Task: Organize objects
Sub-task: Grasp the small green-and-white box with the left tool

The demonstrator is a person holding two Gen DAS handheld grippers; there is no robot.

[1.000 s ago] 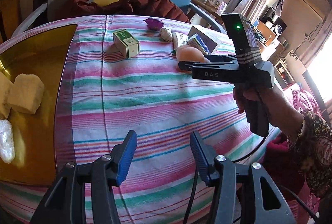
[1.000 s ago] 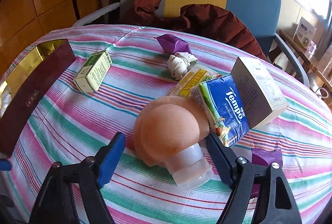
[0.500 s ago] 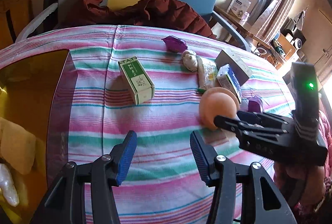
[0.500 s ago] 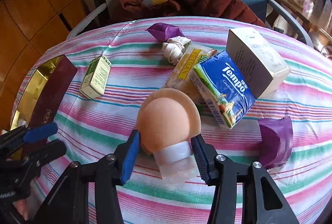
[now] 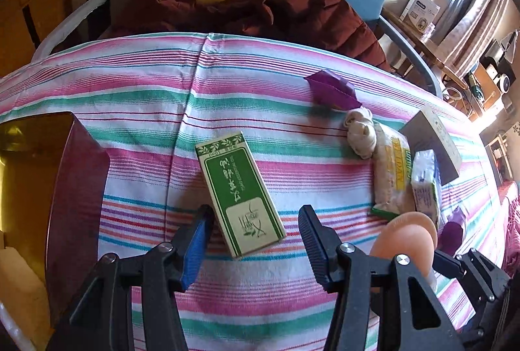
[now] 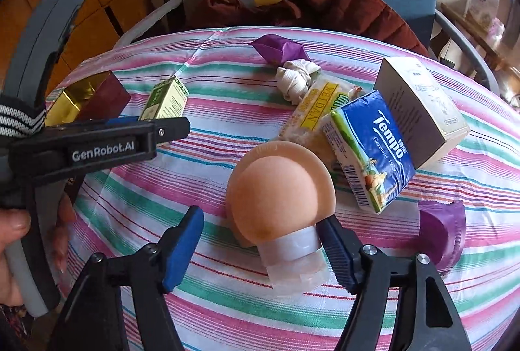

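- Left gripper (image 5: 255, 235): jaws spread wide, angled down toward the table.
- Right gripper (image 6: 265, 248): jaws apart, low over the table.
- Left hand (image 6: 13, 253) grips its handle.

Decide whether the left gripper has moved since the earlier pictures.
Yes. The left gripper advanced toward the green box, now partly between its open jaws.

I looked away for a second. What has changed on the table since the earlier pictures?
The left hand-held gripper, open, has advanced to straddle the near end of the green box. The right hand-held gripper closed in around the peach sponge's clear base, then opened; only its right finger touches now. Box, sponge, Tempo pack and purple wrappers stayed put.
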